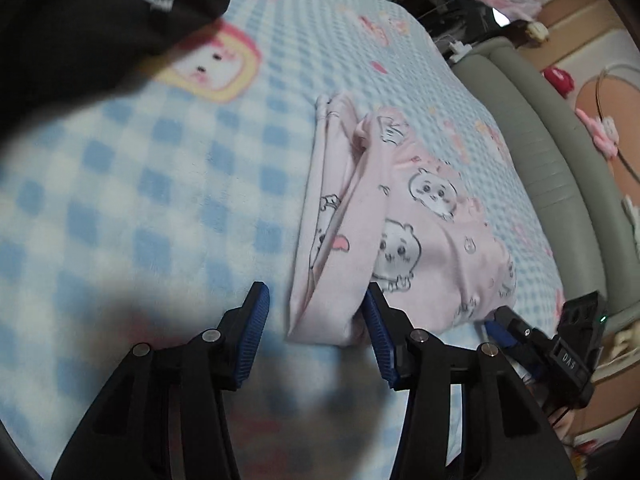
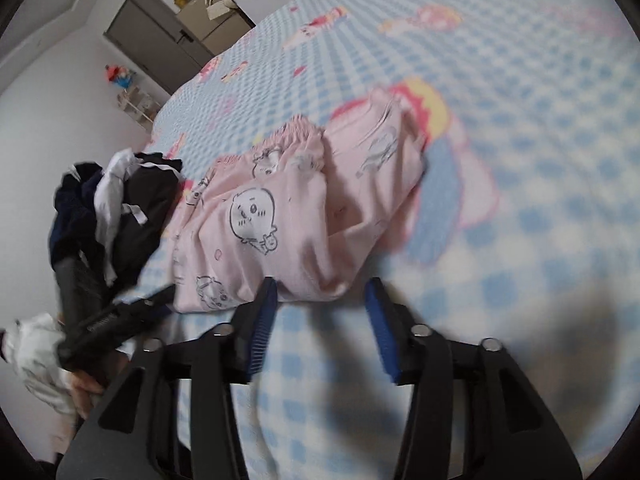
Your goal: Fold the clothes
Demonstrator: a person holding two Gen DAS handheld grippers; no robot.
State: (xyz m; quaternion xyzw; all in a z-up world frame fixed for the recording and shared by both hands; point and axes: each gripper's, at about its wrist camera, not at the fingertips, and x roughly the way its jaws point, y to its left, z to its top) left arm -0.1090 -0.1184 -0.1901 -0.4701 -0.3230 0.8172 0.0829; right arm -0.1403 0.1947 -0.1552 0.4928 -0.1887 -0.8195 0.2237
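On the left of the right wrist view a heap of dark and white clothes (image 2: pixel 116 208) lies crumpled at the edge of the bed (image 2: pixel 520 80). It looks not yet folded, so I judge that a good part of the task is left. Just beside it, to the right, the pink pajama garment (image 2: pixel 304 208) with cartoon faces lies on the blue checked blanket. It is already gathered into a thick bundle of several layers, so its folding seems nearly done, although the top is rumpled and may need one more fold or some smoothing.

In the left wrist view the same pink garment (image 1: pixel 400 220) lies right of the middle, near the padded bed frame (image 1: pixel 560 168). A black garment (image 1: pixel 100 20) fills the upper left corner; whether it lies on the blanket or hangs above it I cannot tell.

The left tongs (image 1: pixel 316 336) are spread wide and hold nothing. Their right finger touches or almost touches the near corner of the bundle.

The right tongs (image 2: pixel 320 324) are also wide and empty, and they point at the near edge of the bundle, with the left finger at the cloth. Both are low over the blanket, one at each end of the near side.
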